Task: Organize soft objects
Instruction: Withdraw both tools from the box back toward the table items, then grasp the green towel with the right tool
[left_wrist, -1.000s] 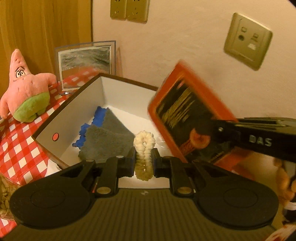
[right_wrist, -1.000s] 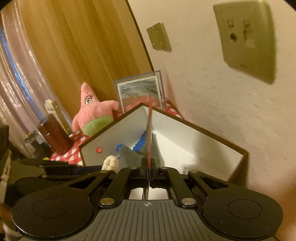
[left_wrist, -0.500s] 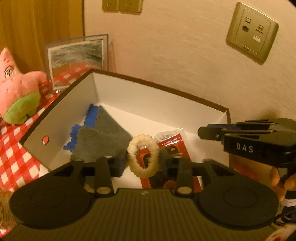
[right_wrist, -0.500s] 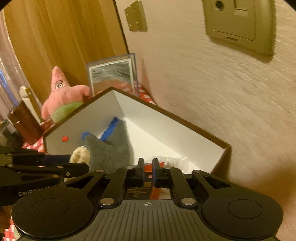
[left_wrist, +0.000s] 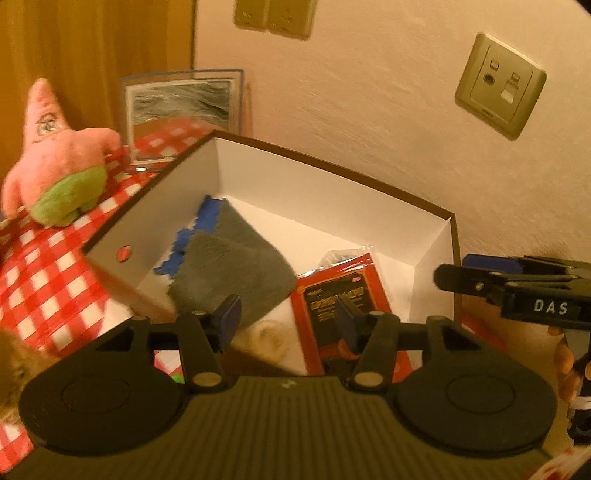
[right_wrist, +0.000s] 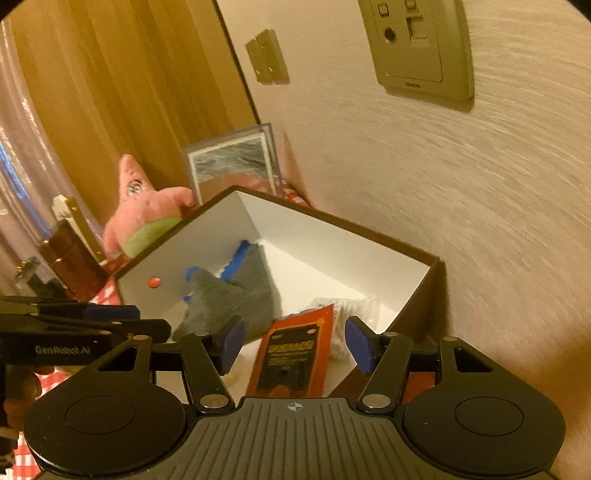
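A white-lined brown box (left_wrist: 436, 214) (right_wrist: 417, 299) stands against the wall. Inside lie a grey cloth with a blue edge (left_wrist: 236, 266) (right_wrist: 236, 295), a red and black packet (left_wrist: 343, 299) (right_wrist: 295, 350) and a cream fluffy ring (left_wrist: 266, 338). My left gripper (left_wrist: 288, 321) is open and empty above the box's near edge, over the ring. My right gripper (right_wrist: 293, 341) is open and empty above the packet. The right gripper also shows in the left wrist view (left_wrist: 517, 288). A pink star plush (left_wrist: 55, 155) (right_wrist: 147, 206) sits left of the box.
The table has a red and white checked cloth (left_wrist: 44, 277). A framed picture (left_wrist: 181, 114) leans on the wall behind the box. Wall sockets (left_wrist: 498, 85) are above. A dark brown jar (right_wrist: 70, 266) stands far left in the right wrist view.
My left gripper opened and let the cream ring drop into the box. My right gripper opened and released the red packet, which now lies in the box. Both grippers pulled back slightly.
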